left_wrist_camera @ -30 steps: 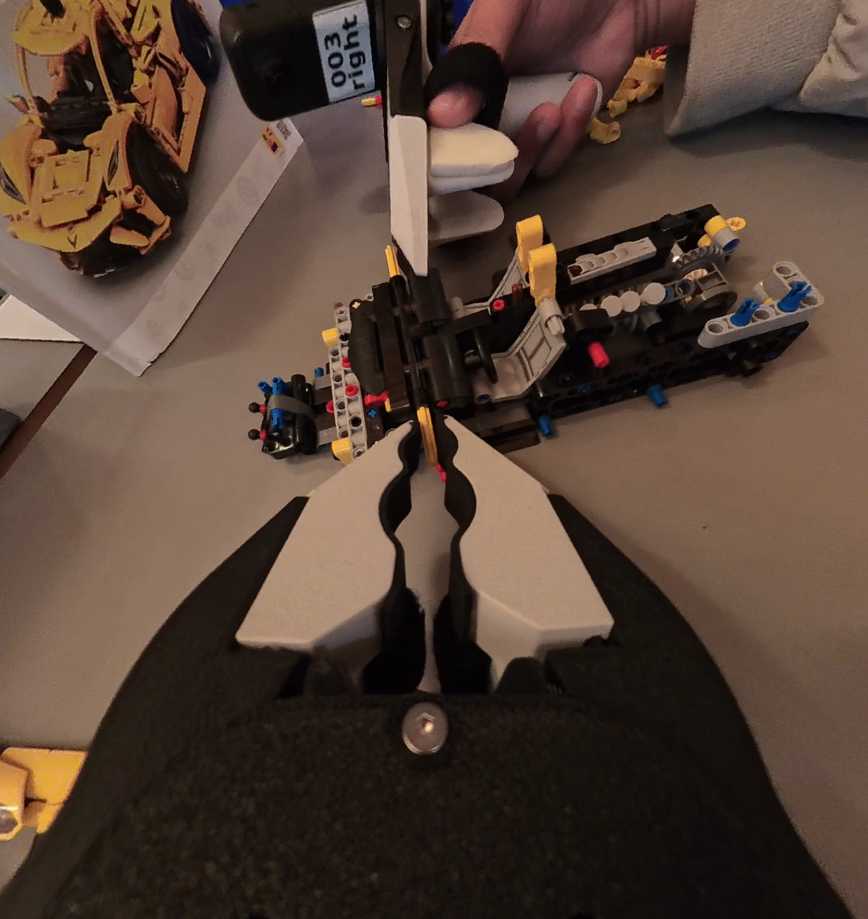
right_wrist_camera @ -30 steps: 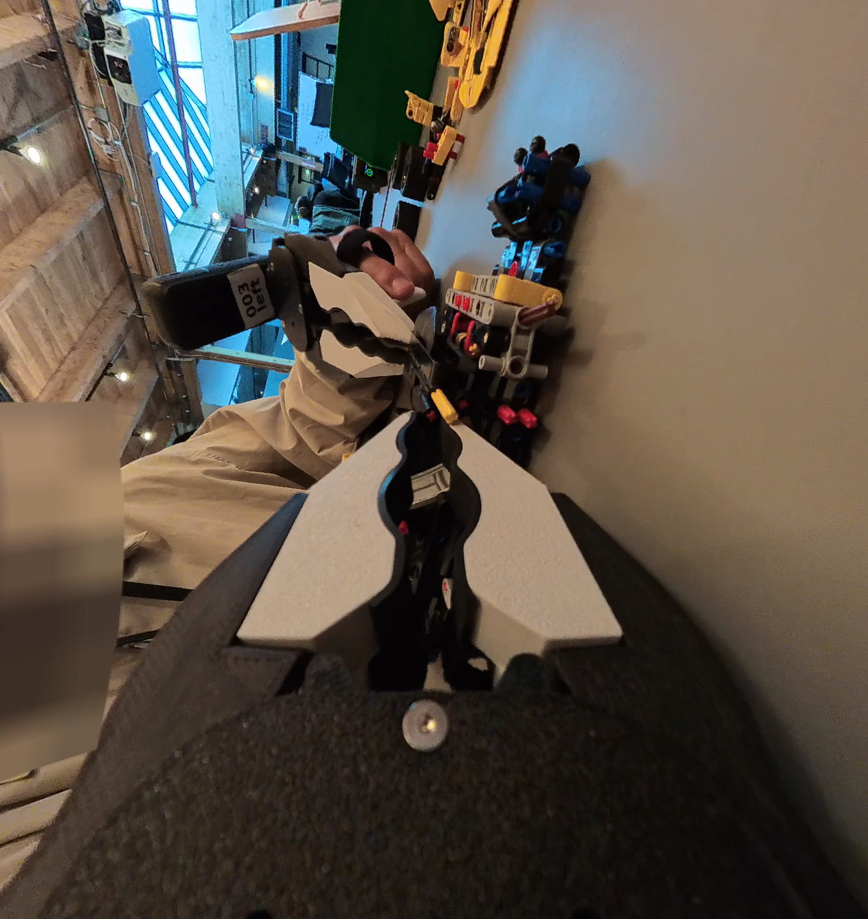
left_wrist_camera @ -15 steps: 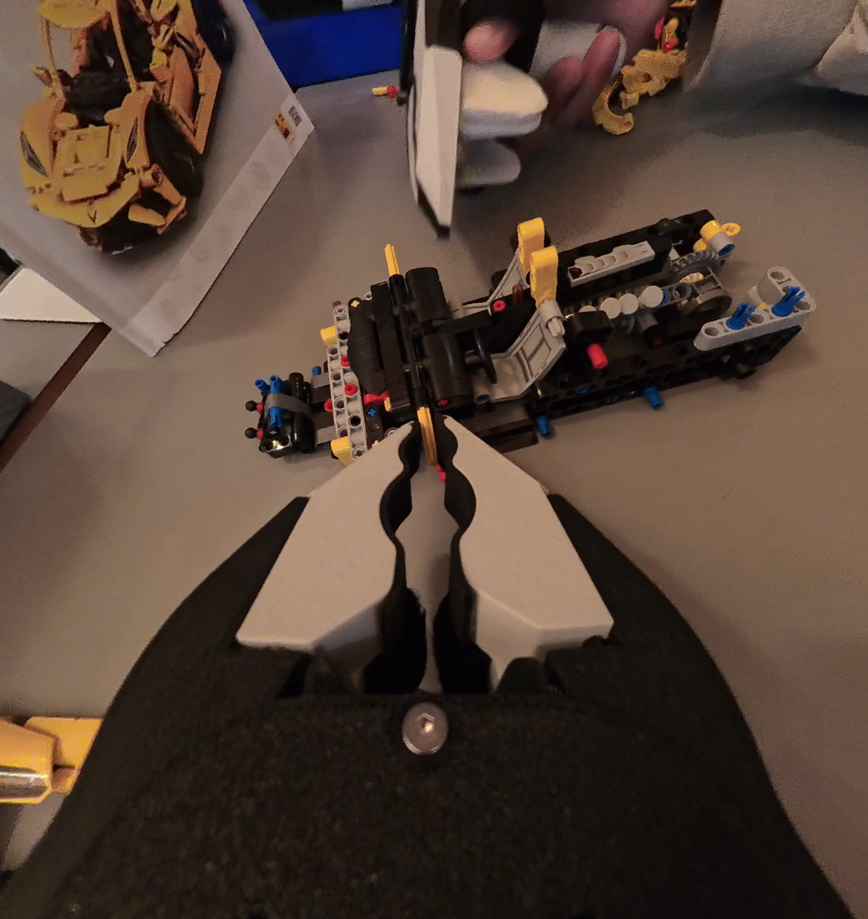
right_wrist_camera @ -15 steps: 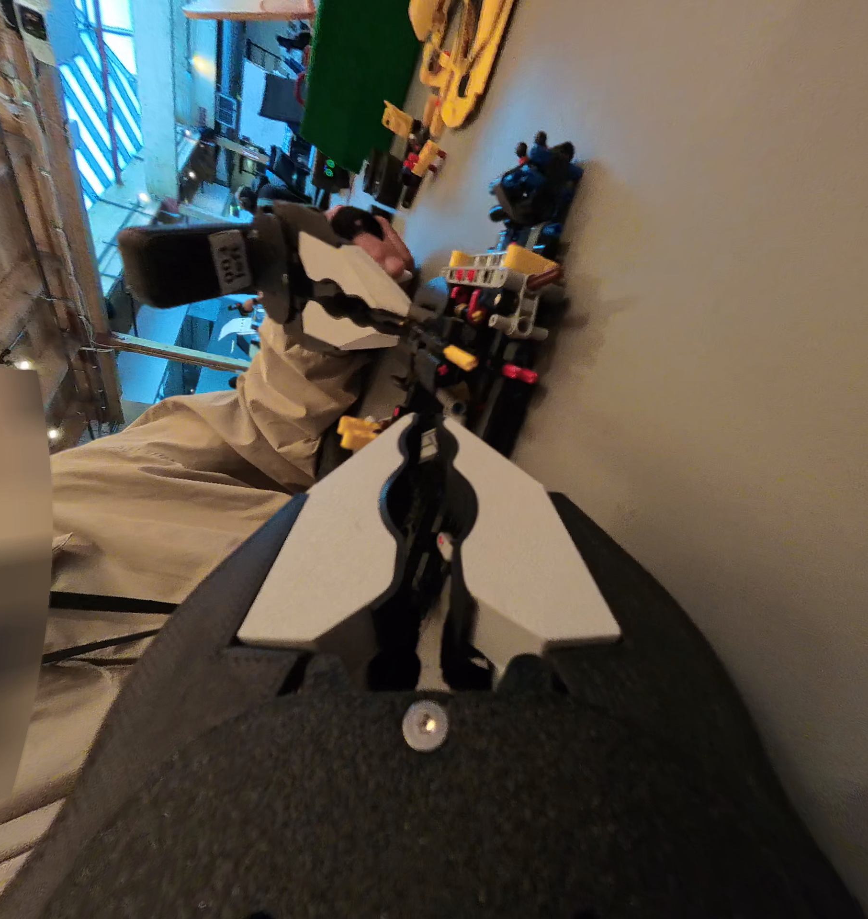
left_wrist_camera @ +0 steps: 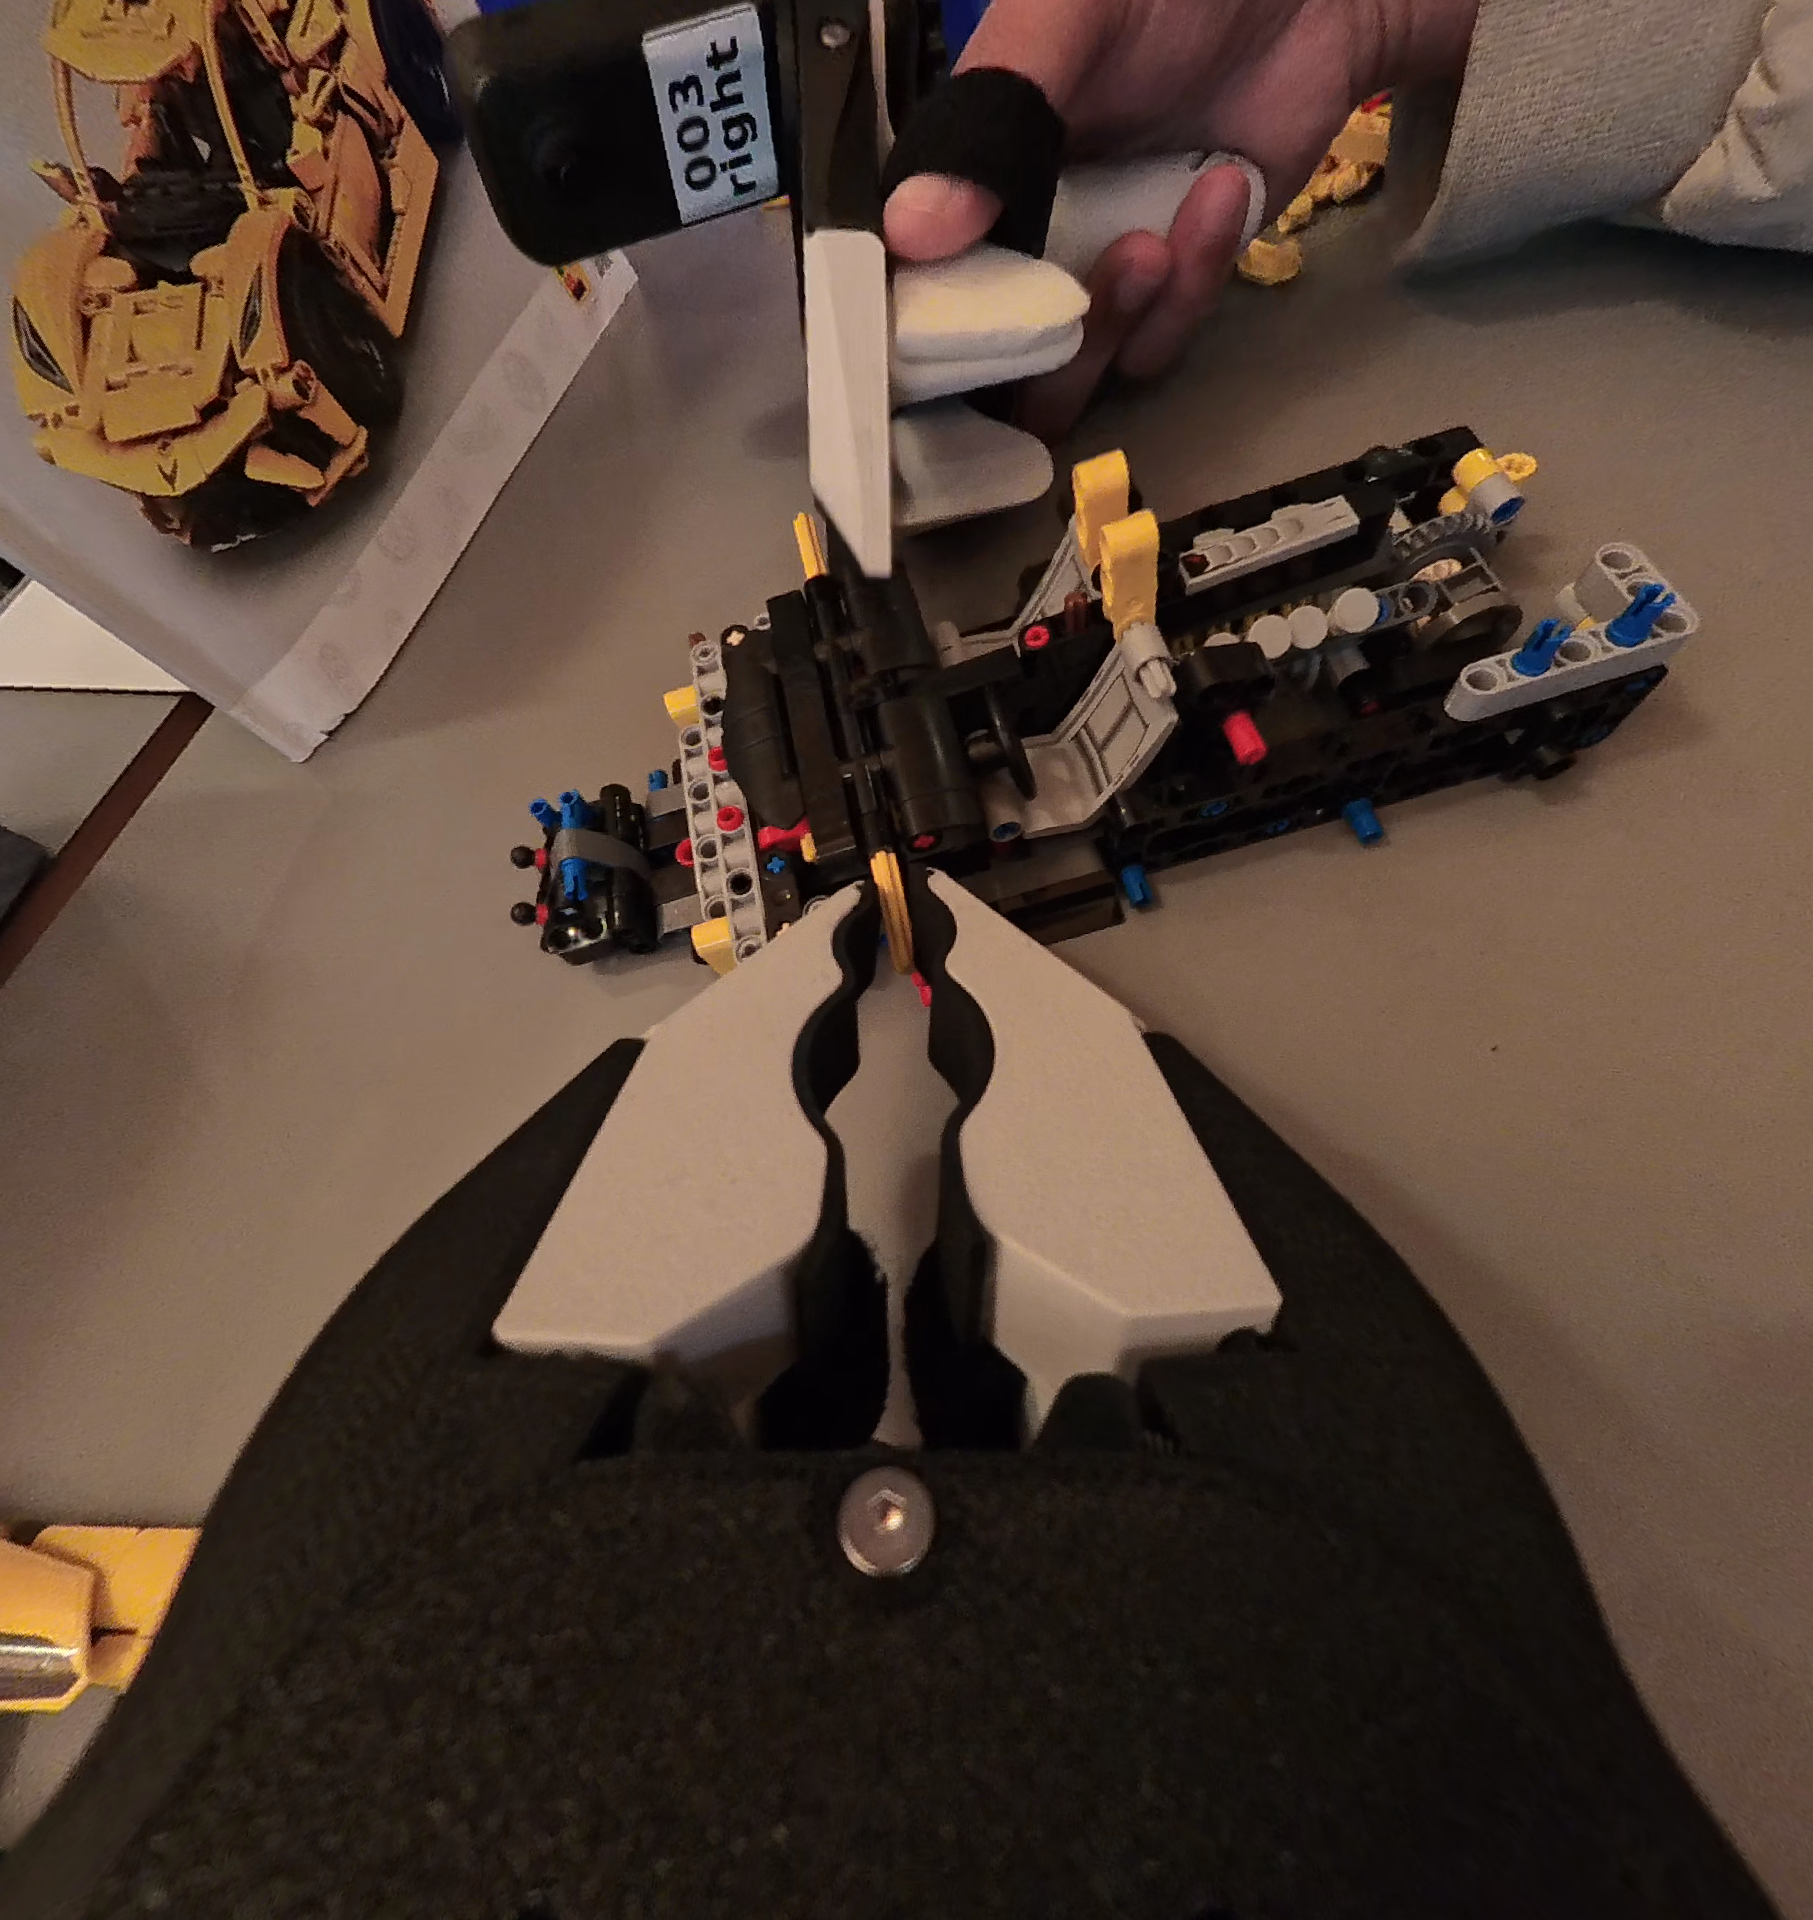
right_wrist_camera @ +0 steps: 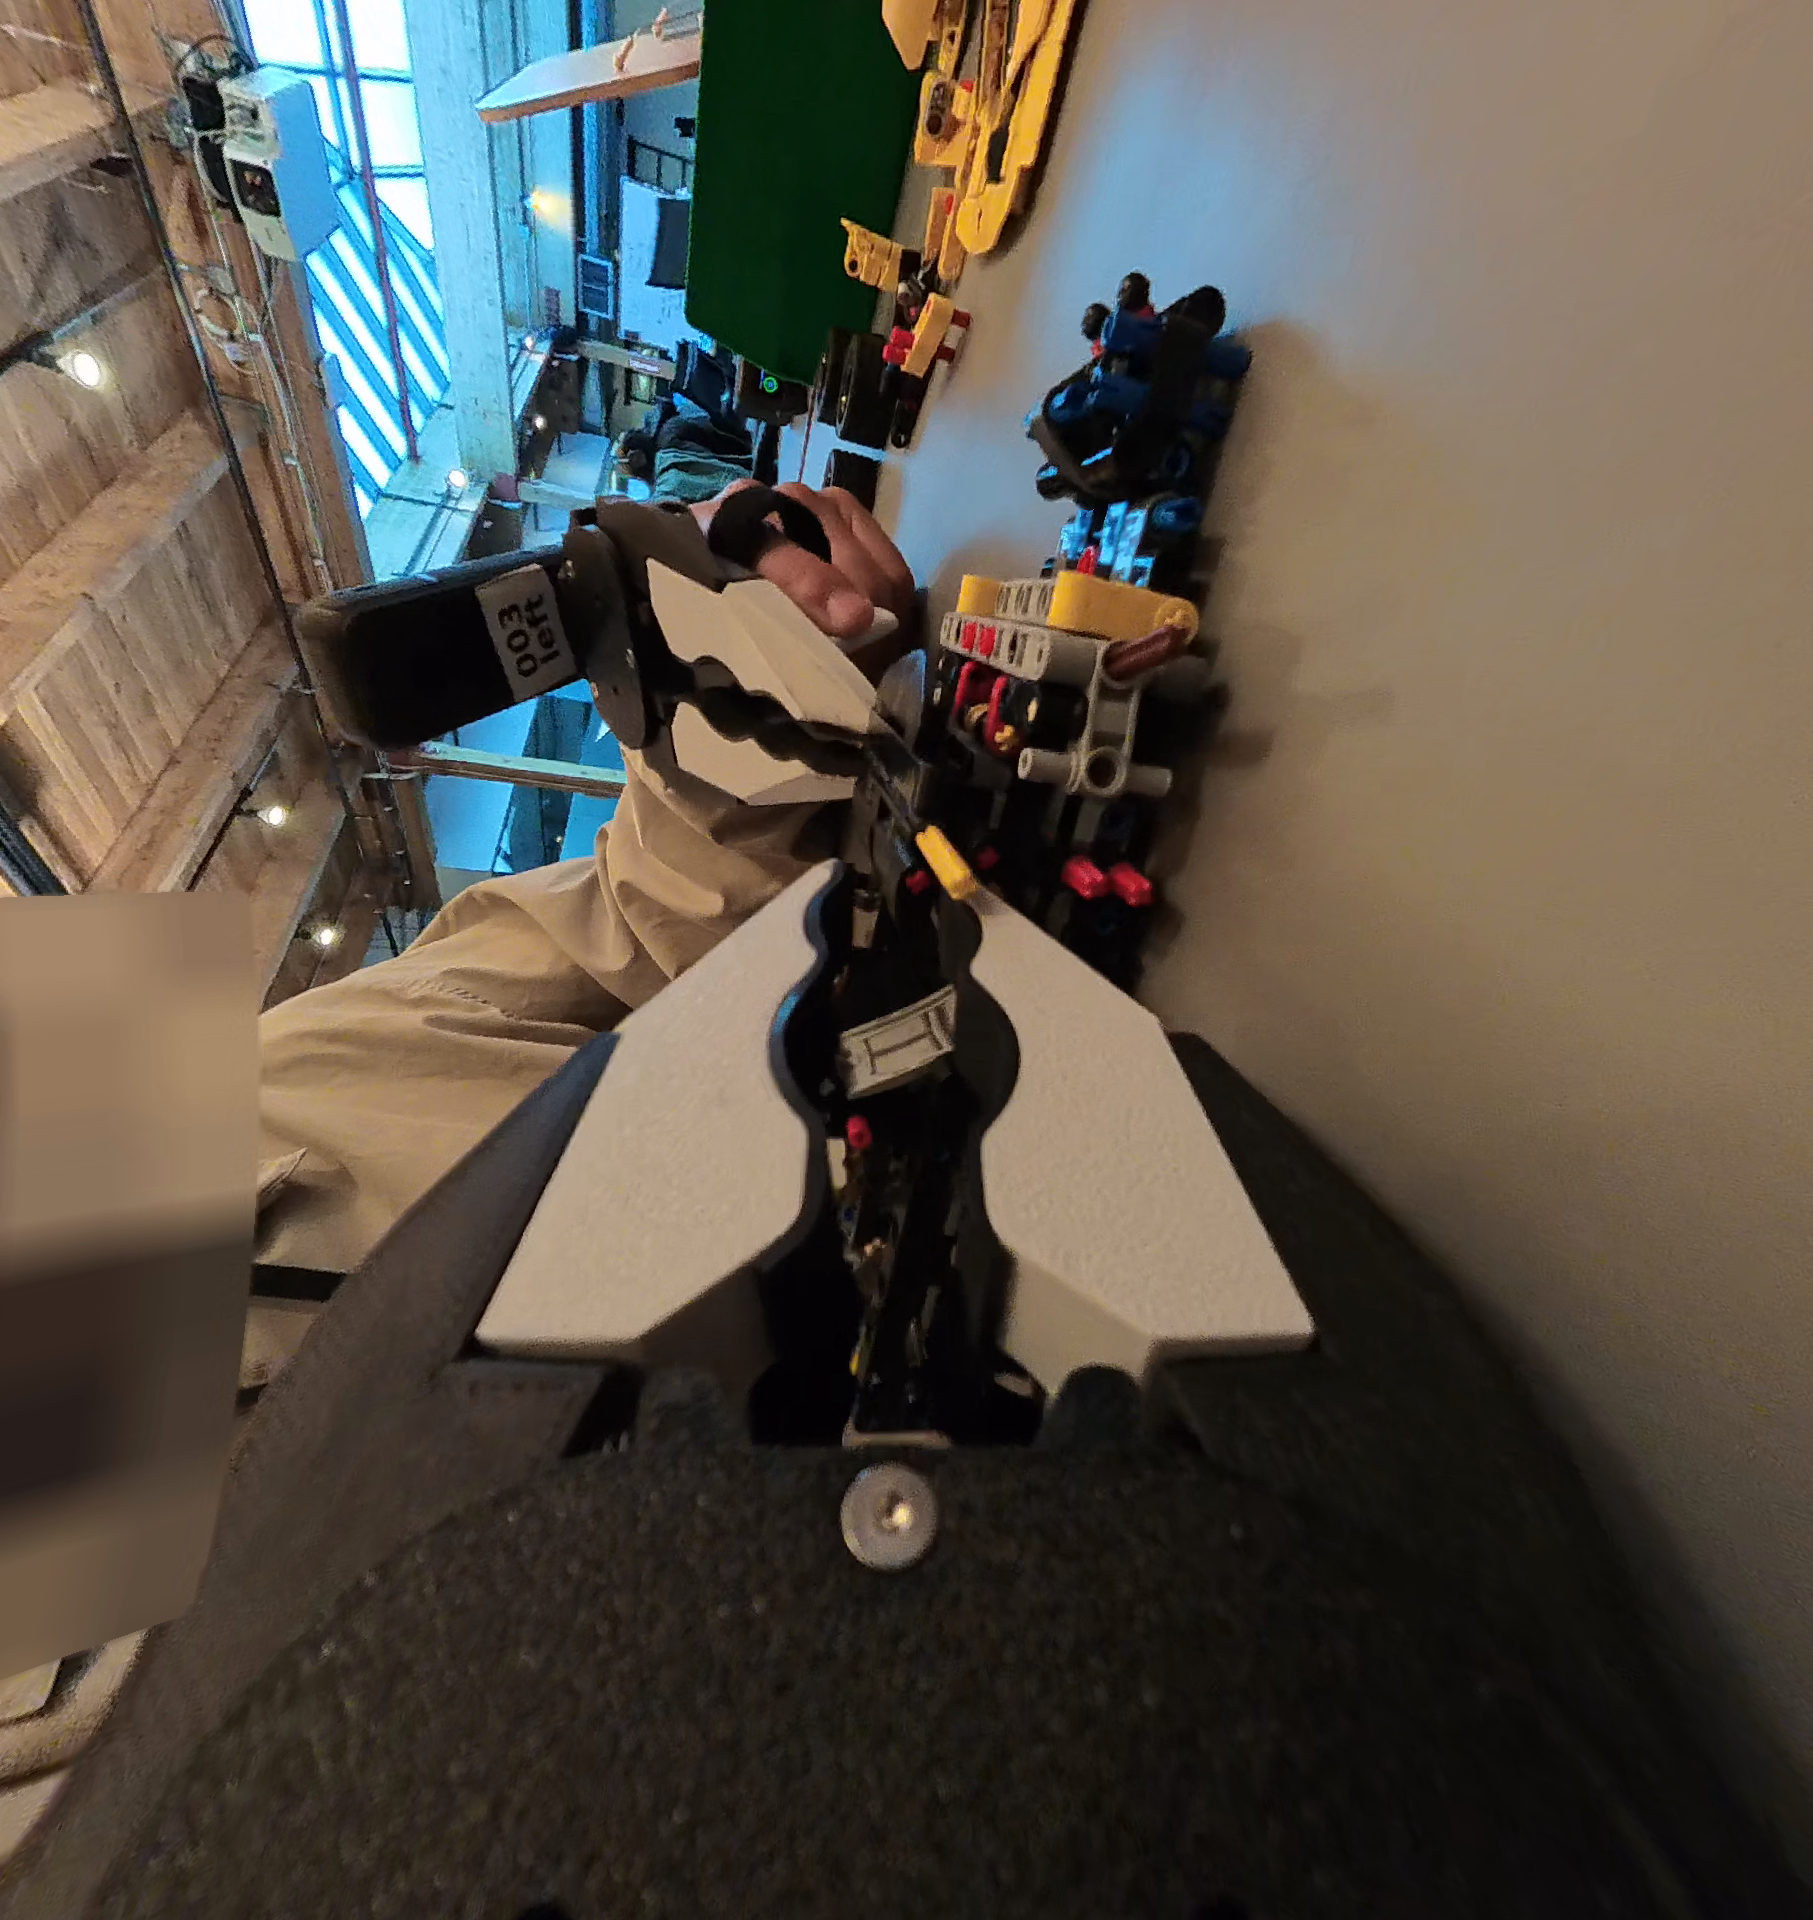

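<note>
Pinching: my left gripper [left_wrist_camera: 894, 914] has its jaws clamped on the thin yellow piece [left_wrist_camera: 891, 920] at the near edge of the brick-built chassis [left_wrist_camera: 1078, 717].
Right jaws: my right gripper [right_wrist_camera: 897, 904] straddles the chassis top near a yellow pin [right_wrist_camera: 946, 862]; I cannot tell whether it grips.
Chassis: lies flat on the grey table [left_wrist_camera: 1401, 1091].
Handling: I judge it light, rigid, yet prone to popping apart; hold the black beams.
Beyond: printed picture sheet [left_wrist_camera: 206, 260].
</note>
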Available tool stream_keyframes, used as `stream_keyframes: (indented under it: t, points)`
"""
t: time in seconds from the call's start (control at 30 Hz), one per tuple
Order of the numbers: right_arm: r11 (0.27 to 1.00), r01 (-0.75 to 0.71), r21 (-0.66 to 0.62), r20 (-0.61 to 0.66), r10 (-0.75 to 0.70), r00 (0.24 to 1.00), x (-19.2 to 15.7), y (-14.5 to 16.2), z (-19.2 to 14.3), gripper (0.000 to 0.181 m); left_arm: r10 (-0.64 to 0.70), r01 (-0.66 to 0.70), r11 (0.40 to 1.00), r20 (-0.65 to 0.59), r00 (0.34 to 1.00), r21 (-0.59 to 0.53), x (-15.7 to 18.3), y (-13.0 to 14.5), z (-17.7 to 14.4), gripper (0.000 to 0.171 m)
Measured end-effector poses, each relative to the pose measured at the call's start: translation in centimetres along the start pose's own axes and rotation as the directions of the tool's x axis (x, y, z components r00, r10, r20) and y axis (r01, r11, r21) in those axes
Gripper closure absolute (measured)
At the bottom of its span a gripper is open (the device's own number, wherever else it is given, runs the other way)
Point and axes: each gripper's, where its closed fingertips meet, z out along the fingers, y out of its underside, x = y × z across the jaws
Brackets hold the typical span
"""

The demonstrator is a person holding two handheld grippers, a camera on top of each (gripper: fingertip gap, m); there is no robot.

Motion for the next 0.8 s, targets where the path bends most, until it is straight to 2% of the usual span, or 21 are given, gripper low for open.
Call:
stream_keyframes:
  t: [0.07, 0.4, 0.63, 0.8]
  points:
    - [1.000, -0.019, 0.000, -0.017, 0.019, 1.000, 0.2, 0.0, 0.2, 0.173, 0.002, -0.002, 1.000, 0.001, 1.000, 0.000, 0.0, 0.0, 0.0, 0.166]
    - [0.998, -0.063, -0.003, 0.082, 0.063, 0.995, -0.4, 0.4, -0.6, 0.176, -0.010, 0.011, 0.999, -0.010, 1.000, 0.033, -0.1, -0.6, 0.0, 0.167]
    - [0.998, -0.058, -0.006, 0.048, 0.058, 0.997, -0.1, 0.7, -1.0, 0.175, -0.020, 0.020, 1.000, -0.027, 0.999, 0.005, 0.0, -0.3, 0.3, 0.167]
    - [0.998, -0.046, 0.038, 0.018, 0.046, 0.999, 0.2, 0.2, -1.4, 0.172, -0.013, 0.013, 1.000, -0.014, 1.000, 0.006, 0.1, -0.3, 0.3, 0.167]
